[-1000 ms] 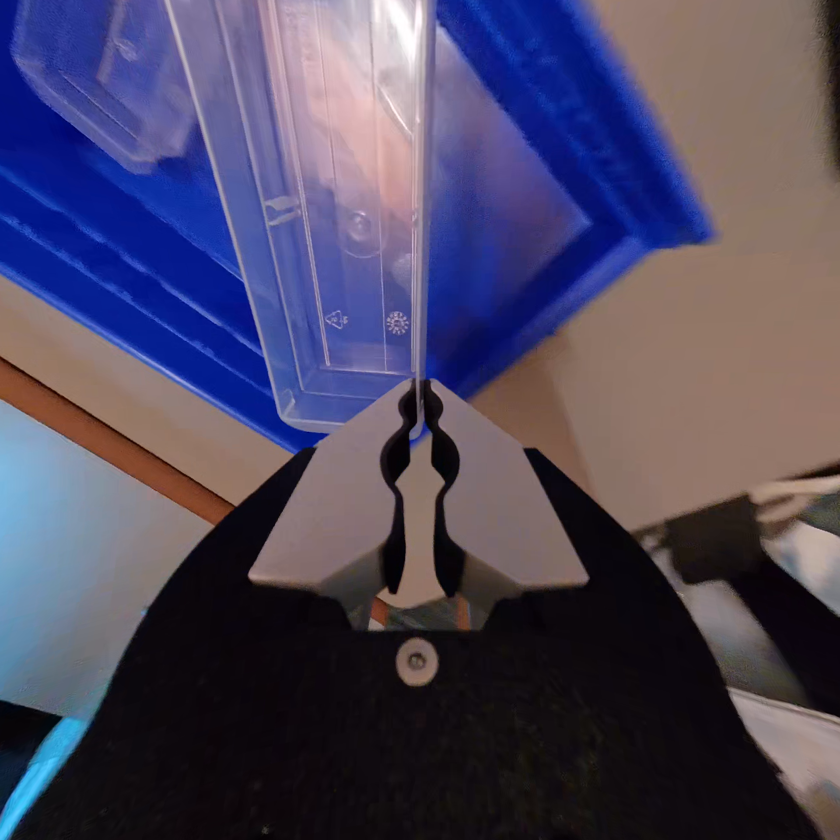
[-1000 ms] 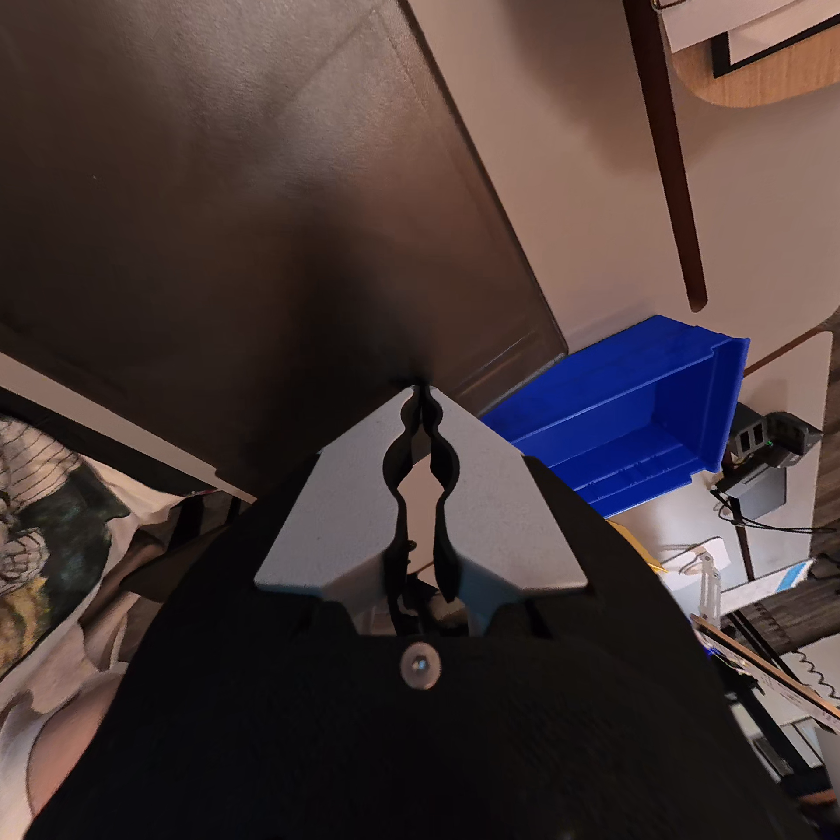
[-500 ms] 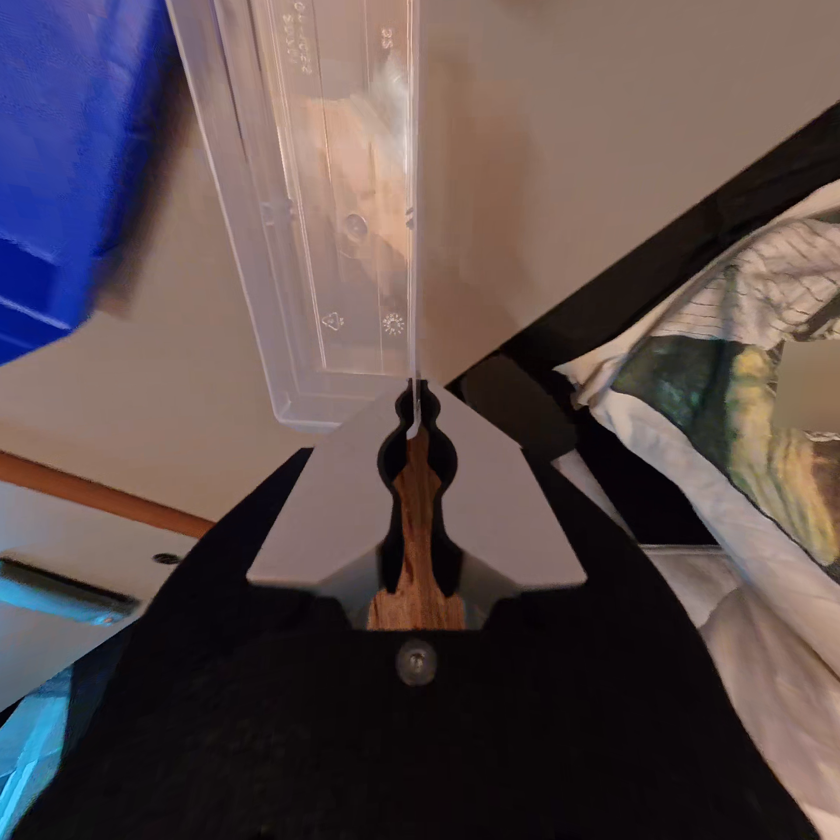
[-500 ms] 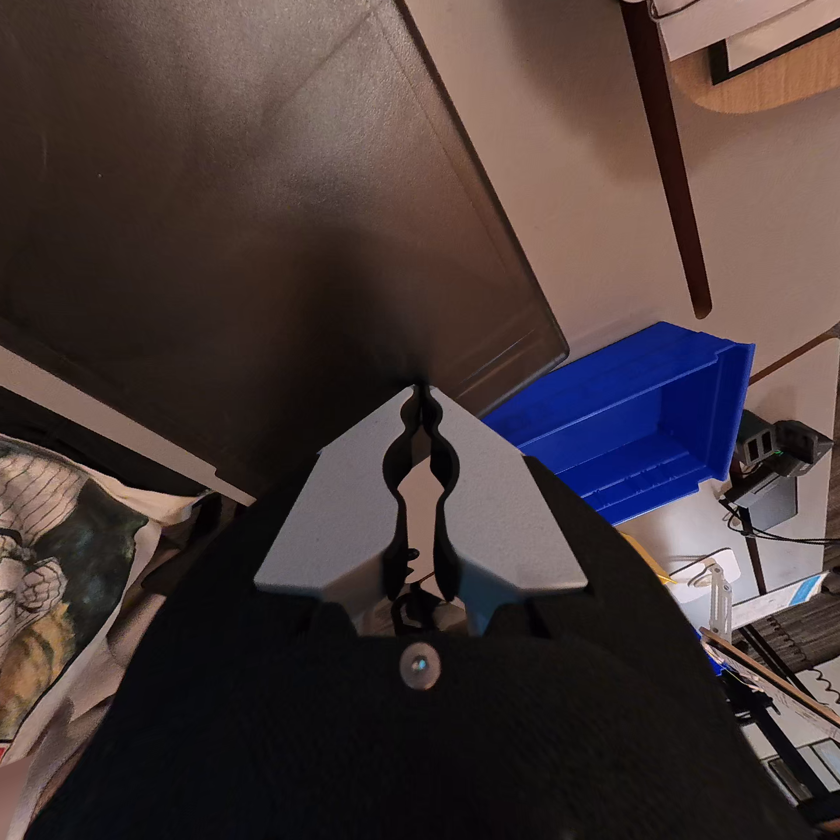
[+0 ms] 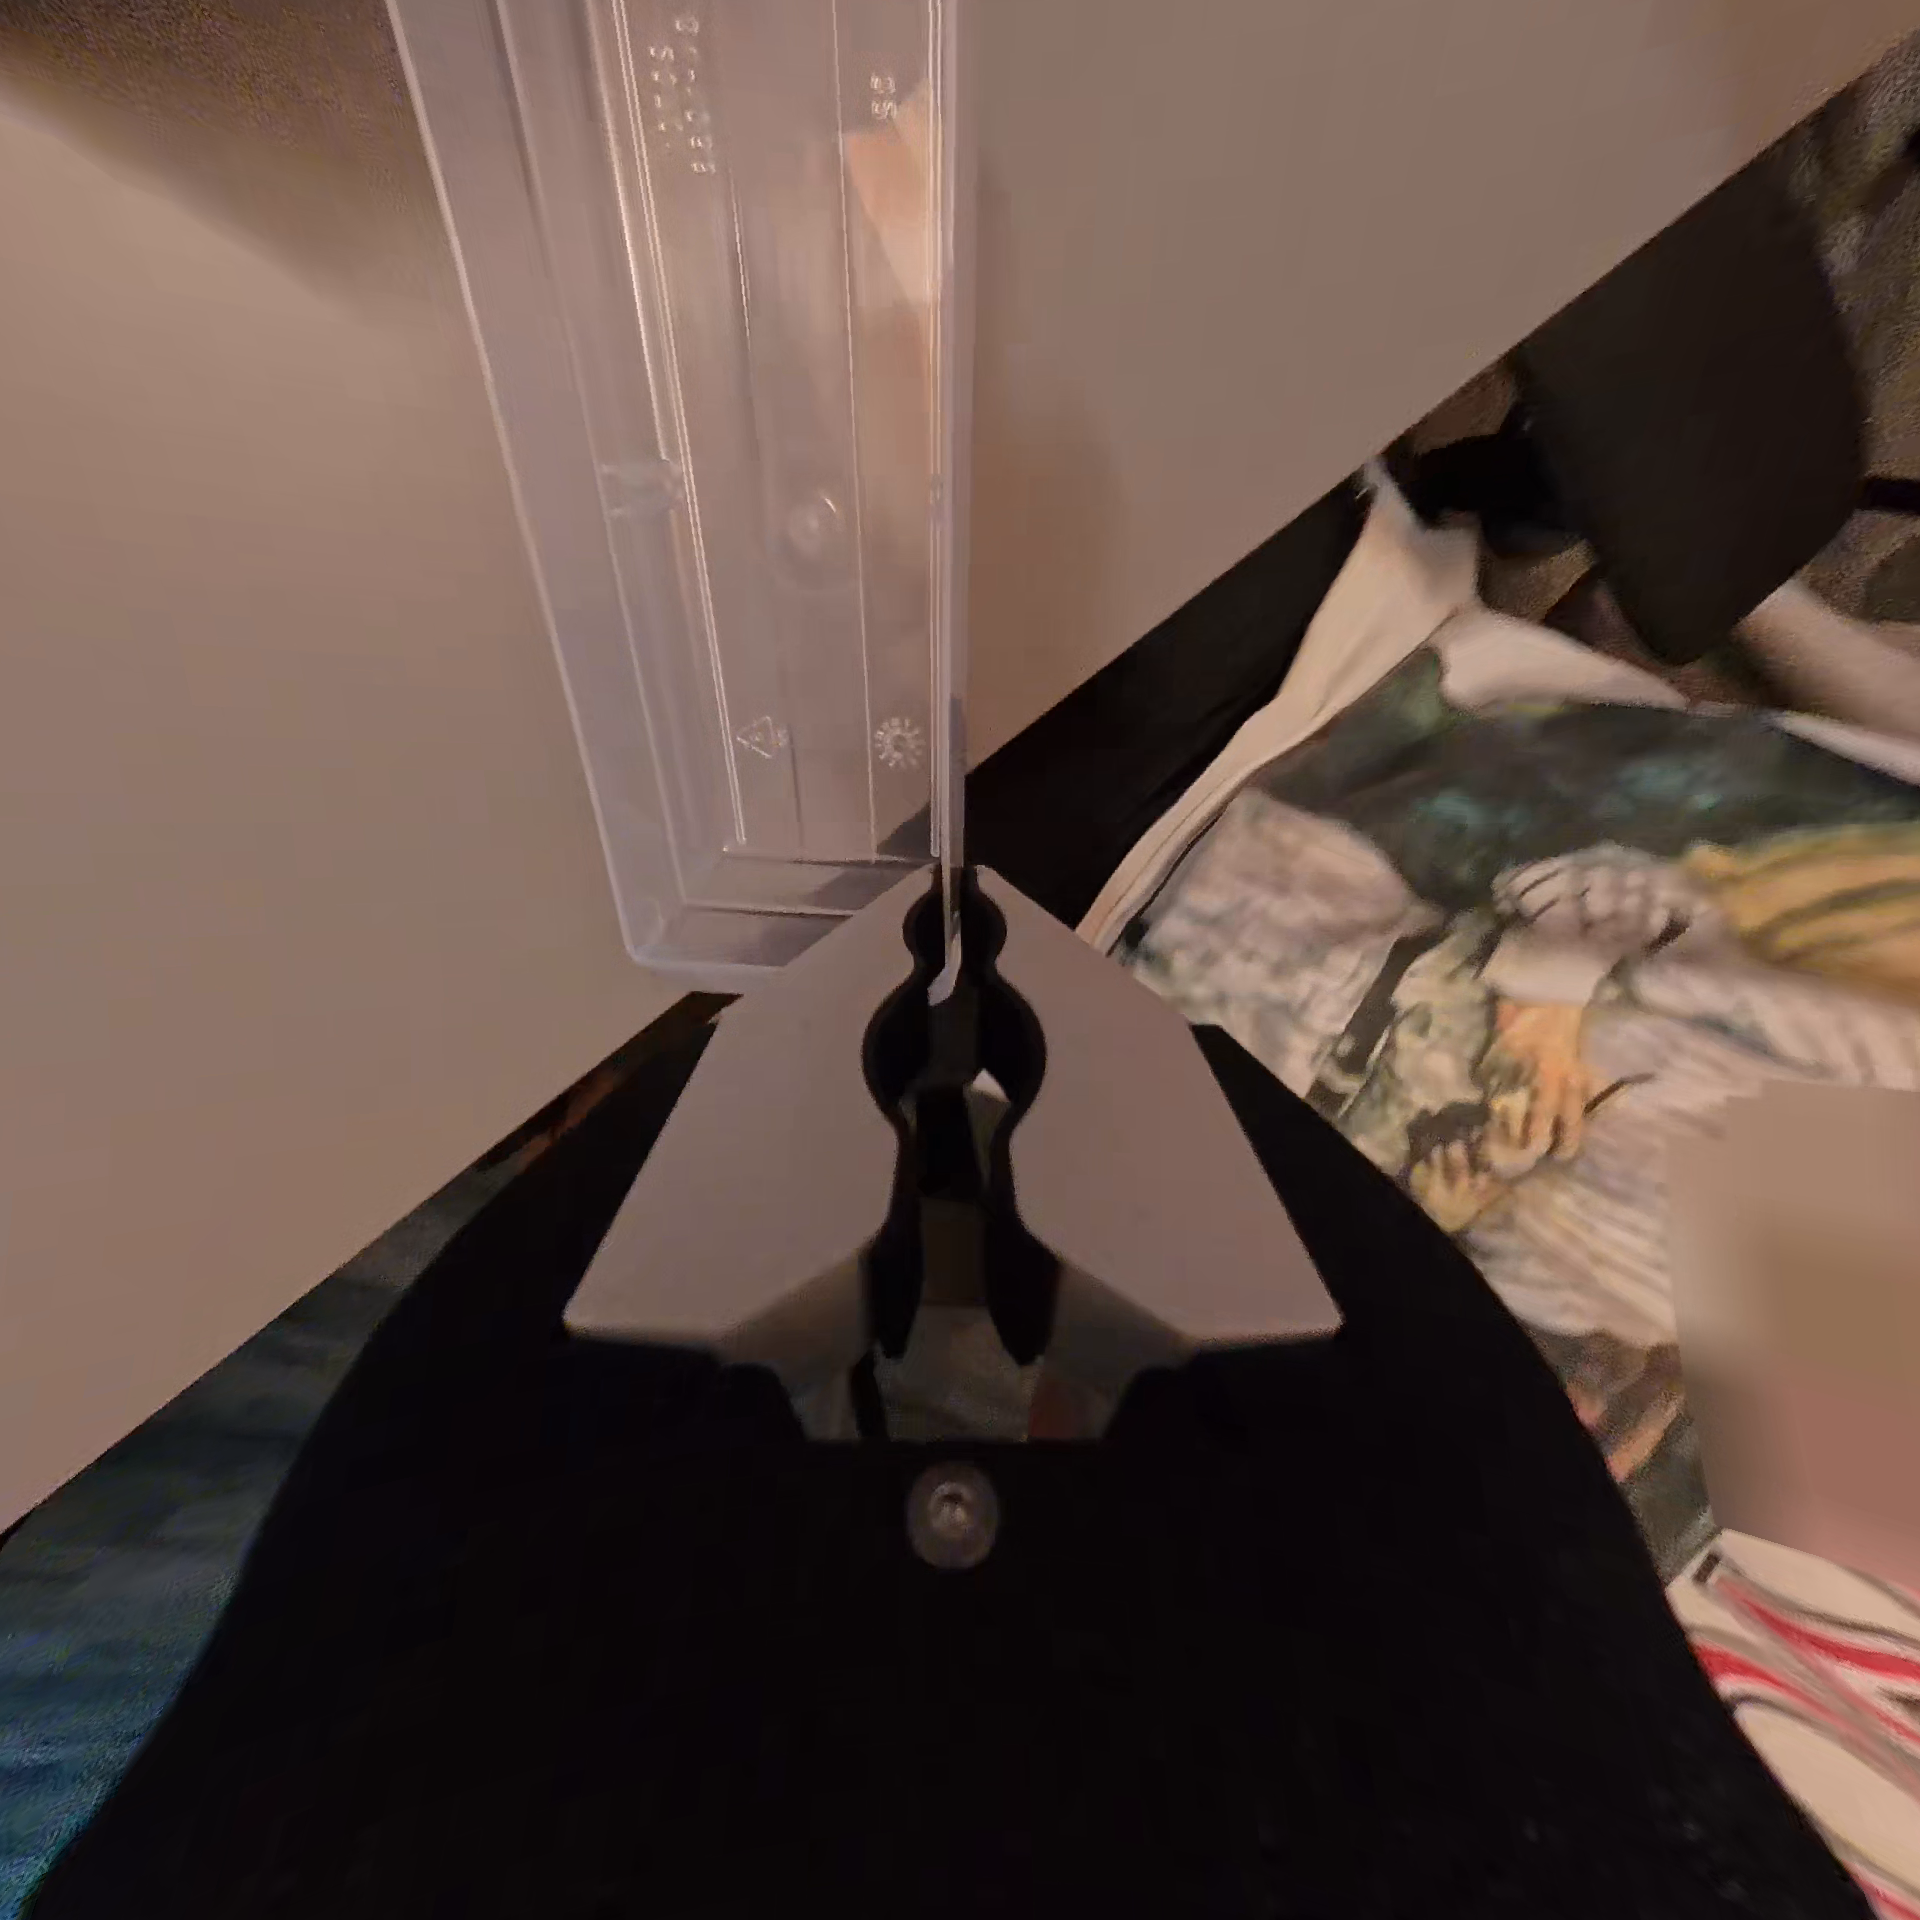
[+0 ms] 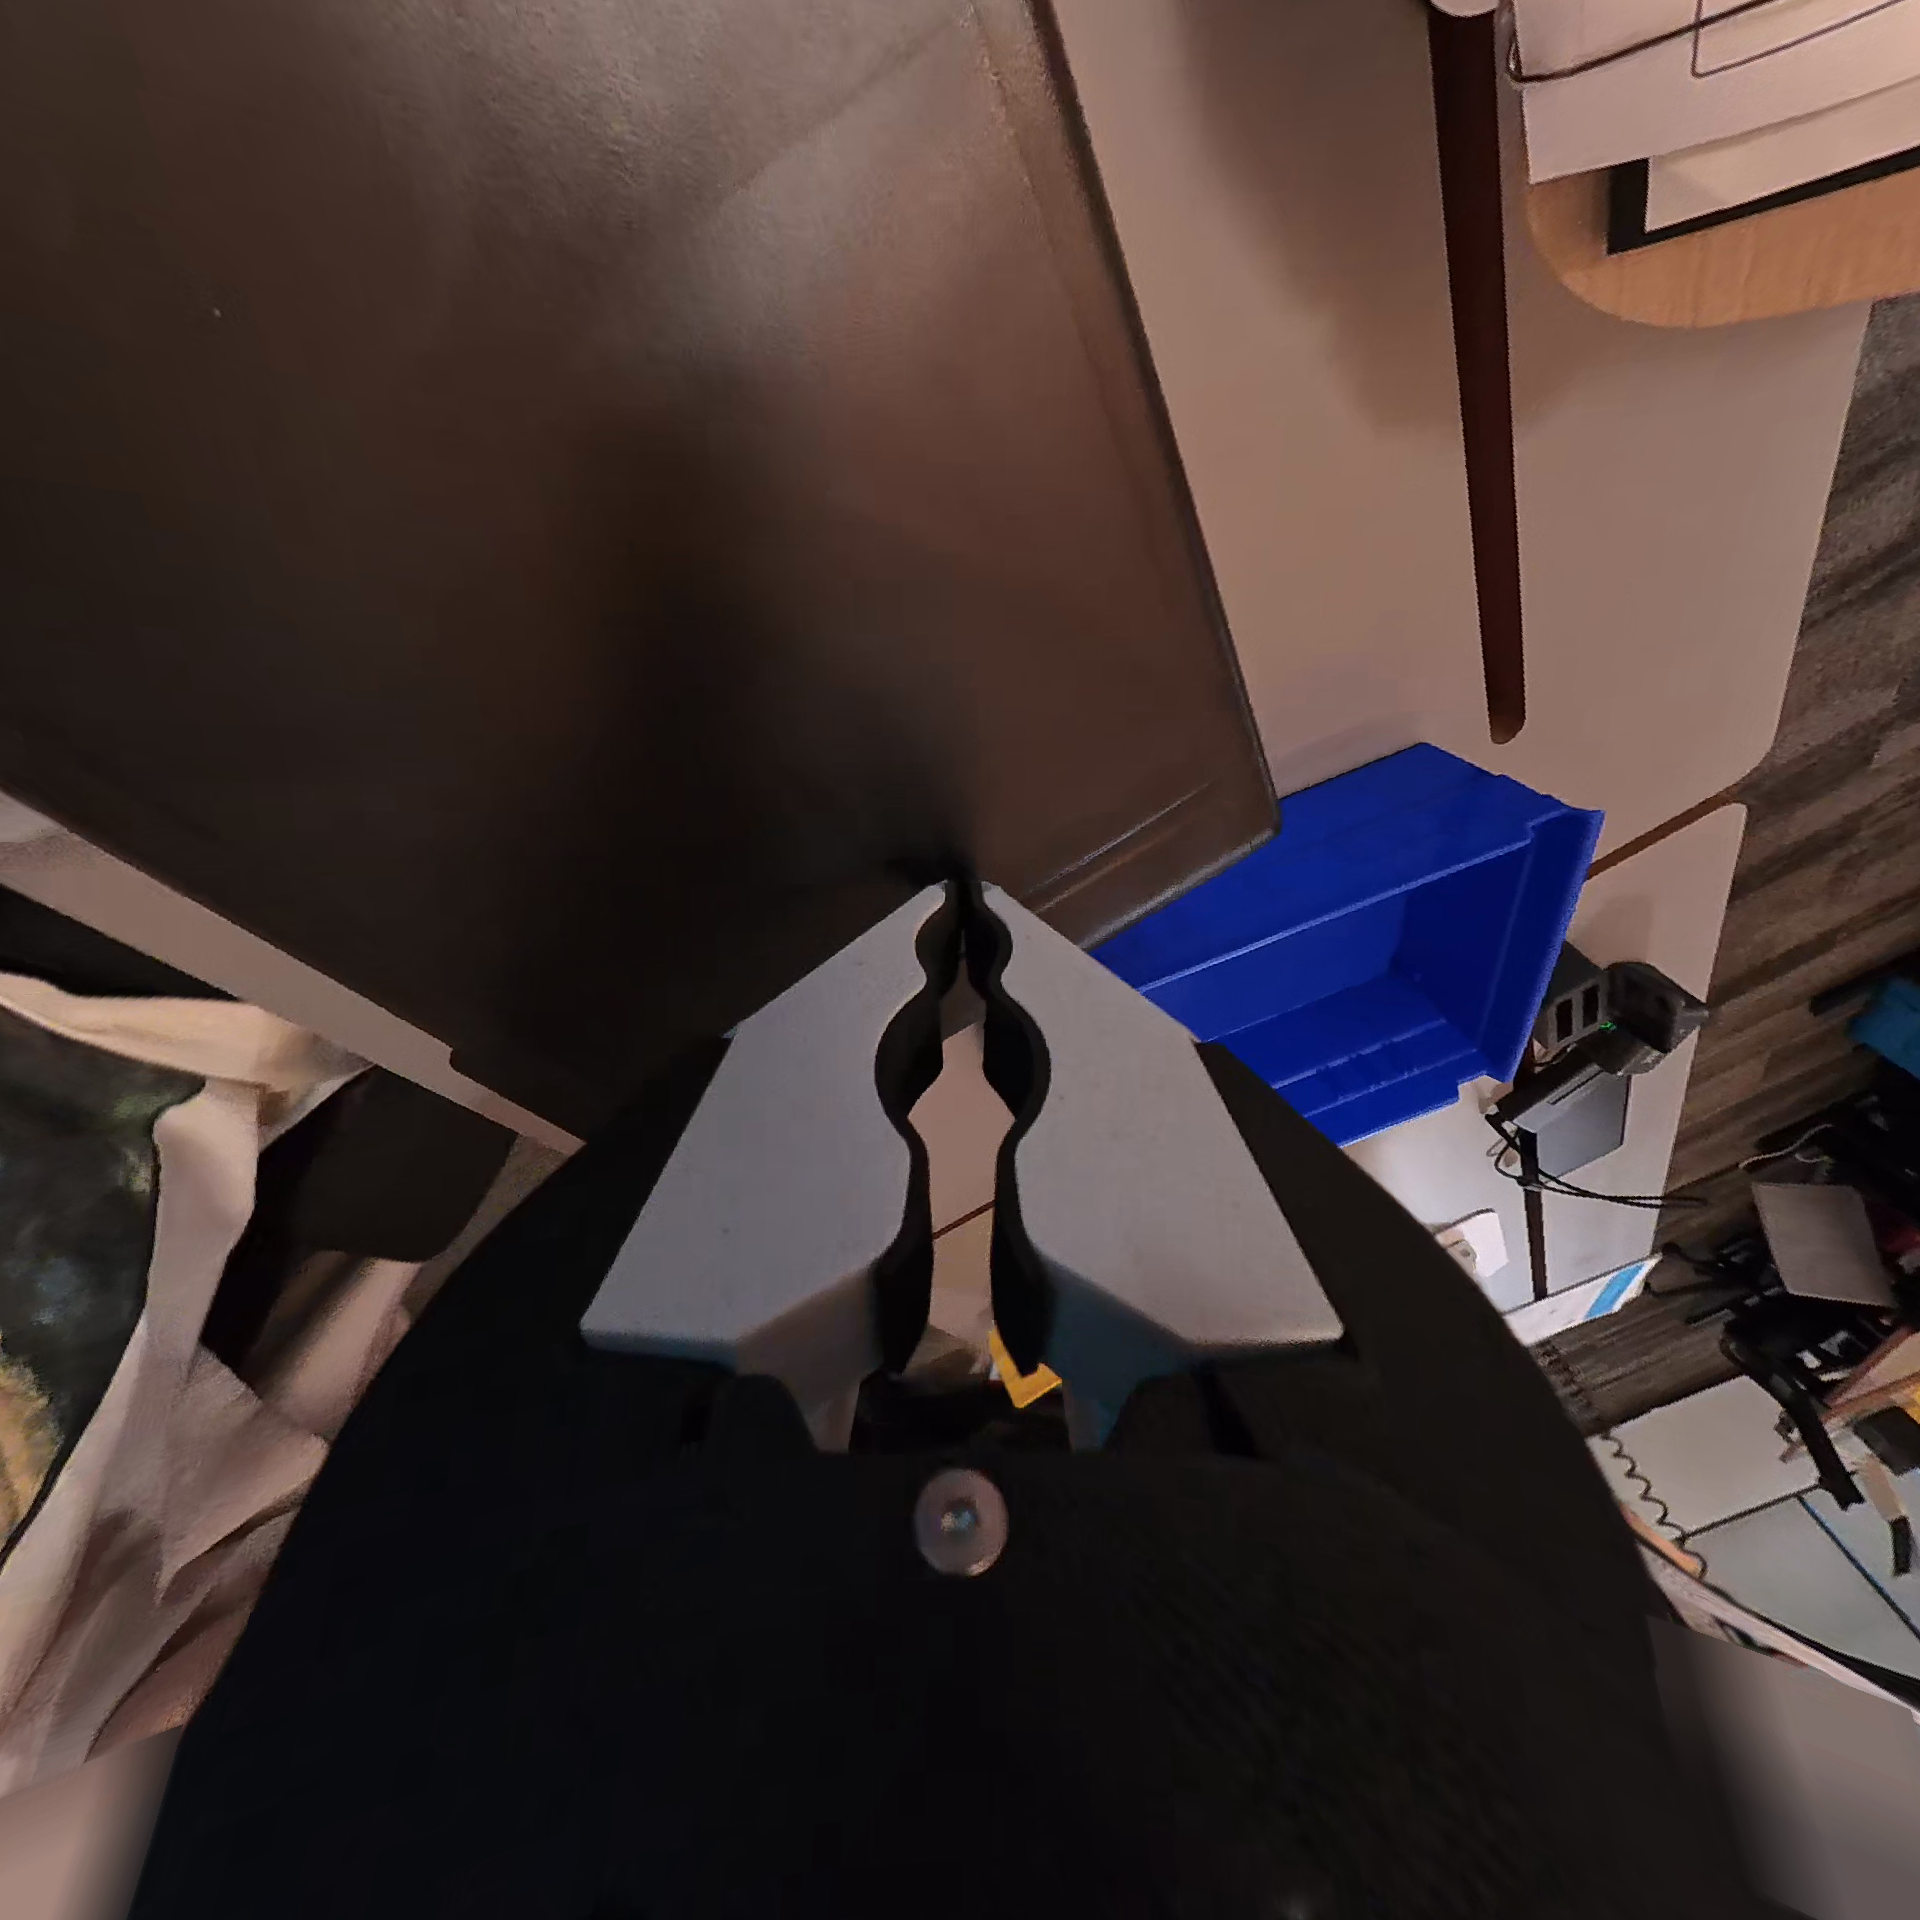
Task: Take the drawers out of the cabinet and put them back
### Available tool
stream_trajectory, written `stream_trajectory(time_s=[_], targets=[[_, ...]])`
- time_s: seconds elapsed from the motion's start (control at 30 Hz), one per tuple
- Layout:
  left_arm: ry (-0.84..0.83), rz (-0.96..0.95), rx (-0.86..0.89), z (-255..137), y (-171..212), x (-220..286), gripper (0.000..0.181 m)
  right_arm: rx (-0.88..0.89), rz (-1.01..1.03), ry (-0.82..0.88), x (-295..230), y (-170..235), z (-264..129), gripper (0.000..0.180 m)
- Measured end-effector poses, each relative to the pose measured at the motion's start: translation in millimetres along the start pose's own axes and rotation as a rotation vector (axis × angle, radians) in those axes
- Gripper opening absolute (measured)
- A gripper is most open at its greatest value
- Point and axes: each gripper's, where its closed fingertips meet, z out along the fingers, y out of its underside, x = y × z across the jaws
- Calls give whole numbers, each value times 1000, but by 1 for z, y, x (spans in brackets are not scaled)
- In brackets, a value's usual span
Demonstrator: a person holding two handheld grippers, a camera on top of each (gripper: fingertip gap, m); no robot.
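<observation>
The left gripper (image 5: 951, 904) has its jaws pinched shut on the thin side wall of a clear plastic drawer (image 5: 717, 499). The wall runs straight up the middle of the left wrist picture, so it looks like a thin line. The drawer reaches up and off the top edge, so its far end is cut off. Small raised marks sit on its bottom, too tiny to make out. Behind it is a pale table (image 5: 229, 644), and the table's dark edge slants from lower left to upper right. On the right side of that picture is a person's printed shirt (image 5: 1507, 935). It is blurry, and a smeared patch covers part of the right edge.

The right gripper (image 6: 961, 904) has its jaws closed on the near edge of a big dark cabinet (image 6: 582, 447). It fills the upper left of the right wrist picture. Only one flat dark side shows, so its drawer slots are hidden. Its left part runs off the frame. Just right of the jaws sits a blue bin (image 6: 1382, 966), partly hidden behind the cabinet's corner. Farther right, at the frame edge, are small dark boxes and wires (image 6: 1590, 1060), hard to tell apart. A dark wooden strip (image 6: 1481, 364) runs down the upper right.
</observation>
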Motion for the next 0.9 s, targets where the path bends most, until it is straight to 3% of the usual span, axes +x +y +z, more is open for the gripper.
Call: stream_trajectory(time_s=[0.13, 0.33, 0.6, 0.9], targets=[[9, -11, 31, 14, -41, 29, 0, 36, -19, -51, 0, -1, 0, 0], [-40, -121, 48, 17, -81, 23, 0, 132, -9, -147, -1, -1, 0, 0], [-9, -215, 28, 33, -91, 25, 0, 111, -43, -110, -1, -1, 0, 0], [-56, -252, 8, 23, -98, 25, 0, 150, -35, -151, -1, -1, 0, 0]])
